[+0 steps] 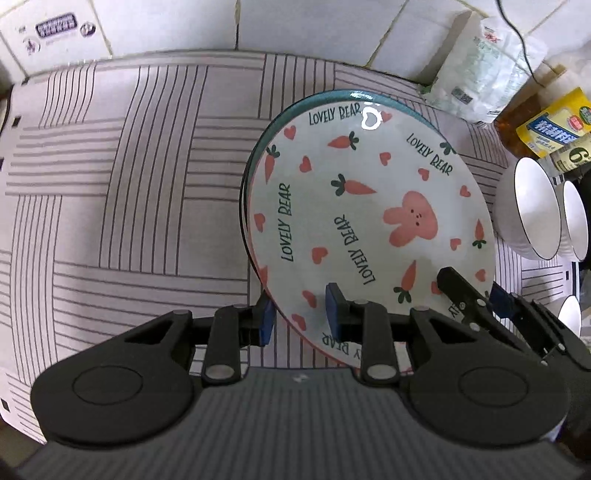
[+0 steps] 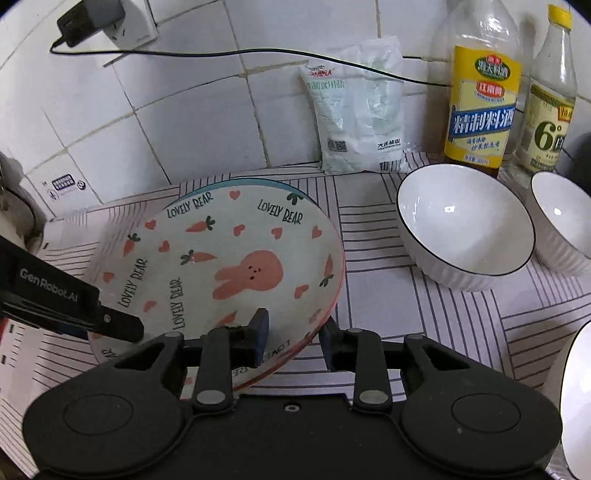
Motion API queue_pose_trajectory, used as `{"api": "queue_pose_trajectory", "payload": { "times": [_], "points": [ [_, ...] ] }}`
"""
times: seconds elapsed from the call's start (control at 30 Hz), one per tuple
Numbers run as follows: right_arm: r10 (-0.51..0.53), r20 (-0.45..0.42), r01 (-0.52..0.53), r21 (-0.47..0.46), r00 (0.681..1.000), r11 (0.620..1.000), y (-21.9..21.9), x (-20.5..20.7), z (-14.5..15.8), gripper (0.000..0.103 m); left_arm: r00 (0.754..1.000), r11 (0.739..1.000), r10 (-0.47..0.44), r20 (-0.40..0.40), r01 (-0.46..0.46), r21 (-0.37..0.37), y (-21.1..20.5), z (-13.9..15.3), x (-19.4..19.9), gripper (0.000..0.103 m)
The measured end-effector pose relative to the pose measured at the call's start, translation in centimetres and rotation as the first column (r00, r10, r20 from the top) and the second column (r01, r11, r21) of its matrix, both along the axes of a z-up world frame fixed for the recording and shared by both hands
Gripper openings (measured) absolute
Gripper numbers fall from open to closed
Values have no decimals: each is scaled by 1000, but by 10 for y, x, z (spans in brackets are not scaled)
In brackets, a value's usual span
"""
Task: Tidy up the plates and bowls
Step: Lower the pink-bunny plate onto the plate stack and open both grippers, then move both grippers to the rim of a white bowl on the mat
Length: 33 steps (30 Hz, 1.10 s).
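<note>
A white plate with a pink rabbit and carrots [image 1: 369,218] [image 2: 221,266] lies on top of a teal-rimmed plate [image 1: 314,99] [image 2: 207,181] on the striped cloth. My left gripper [image 1: 301,314] has its jaws open, straddling the plate's near left rim. My right gripper [image 2: 293,341] has its jaws on either side of the plate's near right rim, with a gap still showing; it also shows in the left wrist view [image 1: 469,291]. White bowls with dark rims [image 2: 465,225] [image 1: 528,206] stand to the right of the plates.
A salt bag [image 2: 358,107], a yellow-labelled bottle [image 2: 480,92] and a vinegar bottle [image 2: 550,99] stand against the tiled wall. A plug and cable [image 2: 92,18] hang on the wall. Another bowl's rim [image 2: 572,398] is at the near right.
</note>
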State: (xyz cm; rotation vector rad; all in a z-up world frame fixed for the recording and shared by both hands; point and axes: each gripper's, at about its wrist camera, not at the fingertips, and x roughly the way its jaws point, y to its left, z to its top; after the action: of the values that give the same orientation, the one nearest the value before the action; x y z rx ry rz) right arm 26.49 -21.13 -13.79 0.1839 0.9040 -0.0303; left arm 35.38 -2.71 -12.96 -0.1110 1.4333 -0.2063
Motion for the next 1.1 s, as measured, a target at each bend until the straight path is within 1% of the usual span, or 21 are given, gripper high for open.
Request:
{"api": "queue_pose_trajectory", "payload": {
  "times": [0.07, 0.13, 0.17, 0.23, 0.3, 0.47, 0.57, 0.6, 0.7, 0.87, 1.1],
  "points": [
    [-1, 2, 1, -21, 1000, 1000, 2, 1, -1, 37, 1000, 1000, 2, 0, -2, 3, -1, 1, -1, 27],
    [-3, 10, 3, -40, 1000, 999, 4, 2, -3, 39, 1000, 1000, -1, 2, 1, 23, -3, 0, 0, 26],
    [2, 13, -1, -58, 1000, 998, 6, 2, -5, 40, 1000, 999, -9, 9, 9, 44, -5, -2, -1, 26],
    [34, 15, -32, -133, 999, 991, 16, 2, -7, 42, 999, 998, 0, 36, -2, 56, -5, -3, -6, 25],
    [39, 18, -36, -149, 999, 988, 18, 0, -7, 42, 998, 998, -13, 57, 9, 64, -7, 0, -10, 24],
    [36, 25, -33, -110, 999, 993, 9, -1, -6, 42, 997, 996, -14, 82, 7, 87, -9, 7, -17, 22],
    [26, 36, -24, -66, 999, 998, 0, -8, -1, 42, 993, 992, -50, 108, 37, 117, -15, 20, -27, 22],
    [22, 47, -19, -48, 999, 999, -4, -12, 3, 42, 991, 991, -62, 117, 47, 129, -18, 24, -30, 22],
    [17, 67, -15, -33, 998, 999, -15, -23, 16, 42, 985, 984, -101, 142, 78, 157, -25, 40, -42, 22],
    [23, 116, -24, 9, 993, 1000, -37, -46, 45, 44, 975, 981, -150, 167, 125, 150, -39, 66, -63, 22],
    [43, 176, -44, 2, 984, 999, -59, -79, 78, 50, 959, 968, -220, 177, 192, 161, -62, 95, -88, 22]
  ]
}}
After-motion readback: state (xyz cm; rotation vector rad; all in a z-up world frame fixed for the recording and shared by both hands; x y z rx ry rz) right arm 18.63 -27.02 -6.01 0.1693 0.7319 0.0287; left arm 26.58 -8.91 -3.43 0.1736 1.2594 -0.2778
